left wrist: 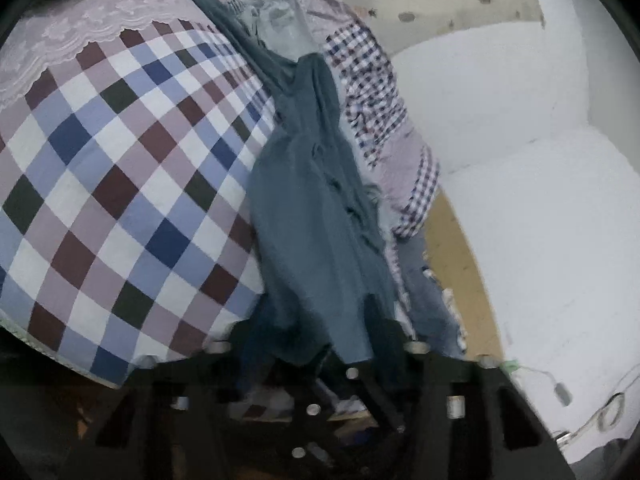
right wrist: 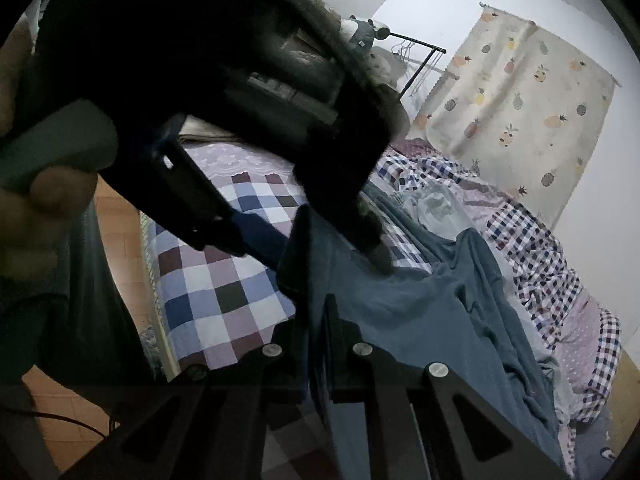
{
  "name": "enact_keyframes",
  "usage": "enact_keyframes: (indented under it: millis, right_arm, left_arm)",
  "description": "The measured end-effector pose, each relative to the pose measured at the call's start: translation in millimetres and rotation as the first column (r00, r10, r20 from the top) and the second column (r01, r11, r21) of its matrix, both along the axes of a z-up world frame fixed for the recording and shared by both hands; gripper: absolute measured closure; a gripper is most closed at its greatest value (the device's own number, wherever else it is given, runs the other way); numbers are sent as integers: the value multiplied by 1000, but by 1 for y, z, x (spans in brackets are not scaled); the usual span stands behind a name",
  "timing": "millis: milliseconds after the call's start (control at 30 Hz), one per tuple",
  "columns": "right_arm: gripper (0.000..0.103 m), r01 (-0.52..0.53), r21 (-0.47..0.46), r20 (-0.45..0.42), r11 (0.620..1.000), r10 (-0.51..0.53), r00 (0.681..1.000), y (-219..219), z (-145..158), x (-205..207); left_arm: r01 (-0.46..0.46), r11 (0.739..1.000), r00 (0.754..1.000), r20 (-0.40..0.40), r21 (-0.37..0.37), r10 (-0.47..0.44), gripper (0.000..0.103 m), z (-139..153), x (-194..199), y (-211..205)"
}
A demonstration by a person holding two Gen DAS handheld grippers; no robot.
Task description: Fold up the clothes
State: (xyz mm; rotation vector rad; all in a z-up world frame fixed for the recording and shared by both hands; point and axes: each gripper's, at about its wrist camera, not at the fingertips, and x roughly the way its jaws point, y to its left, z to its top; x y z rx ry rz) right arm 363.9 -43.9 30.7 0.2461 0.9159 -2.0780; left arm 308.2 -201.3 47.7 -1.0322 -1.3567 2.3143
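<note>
A teal garment [left wrist: 308,208] [right wrist: 432,312] lies crumpled along the checked bed. In the left wrist view it runs down between my left gripper's [left wrist: 316,332] dark fingers [left wrist: 384,328], which stand apart. The right wrist view shows that left gripper [right wrist: 338,268] from the side. A hand [right wrist: 36,208] holds it, one pad sits at the cloth's edge, and the other fingertip [right wrist: 380,260] rests on the cloth. My right gripper [right wrist: 318,312] is shut on a fold of the teal garment just below it.
The bed has a blue, maroon and white checked sheet [left wrist: 120,184] [right wrist: 224,280]. A small-check quilt [right wrist: 536,248] [left wrist: 364,80] and a pale blue garment [right wrist: 436,208] are piled beyond. A pineapple curtain [right wrist: 520,100] and white wall [left wrist: 520,120] stand behind. Wooden floor [right wrist: 116,216] lies left of the bed.
</note>
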Motion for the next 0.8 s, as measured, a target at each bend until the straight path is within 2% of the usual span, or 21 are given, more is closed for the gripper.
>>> enact_keyframes:
  millis: [33,133,200,233,300,367,467,533,633,800]
  right_arm:
    - [99,2,-1,-1,1000,-2,1000,1,1,1]
    - [91,22,-8,-30,1000,-22,999,4,3,2]
    - [64,38,-33,-59,999,-40,997,9,8,7]
    - [58,46,-45,-73,998,-49,996,12,10,10]
    - [39,61,-71,-101,996,-68,993,17,15,15]
    - [32,75,-97,-129,992,-87,988,22,20,20]
    - [27,103,-120,-136,987,-119,983,28,25,23]
    - [27,131,-102,-98,986,-141,985,30,24,19]
    - [27,174,-77,-40,982,-177,983,34,24,12]
    - [26,239,-81,65,968,-234,970,39,28,-7]
  left_arm:
    - [0,1000,1000,1,4,0,98,0,1,-1]
    - [8,999,1000,-15,35,-8,101,1,2,-2]
    - [23,997,999,-50,80,-19,101,8,2,-2]
    - [31,994,997,-70,107,-24,102,12,2,-2]
    - [47,992,994,-103,120,-35,102,24,3,-2]
    - [69,989,990,-133,128,-52,102,34,0,1]
    - [94,988,985,-154,120,-75,101,40,-3,8]
    - [103,989,985,-148,106,-87,101,40,-6,14]
    - [97,991,991,-98,95,-87,101,36,-13,21]
    - [90,986,990,-117,144,-73,101,29,-31,30]
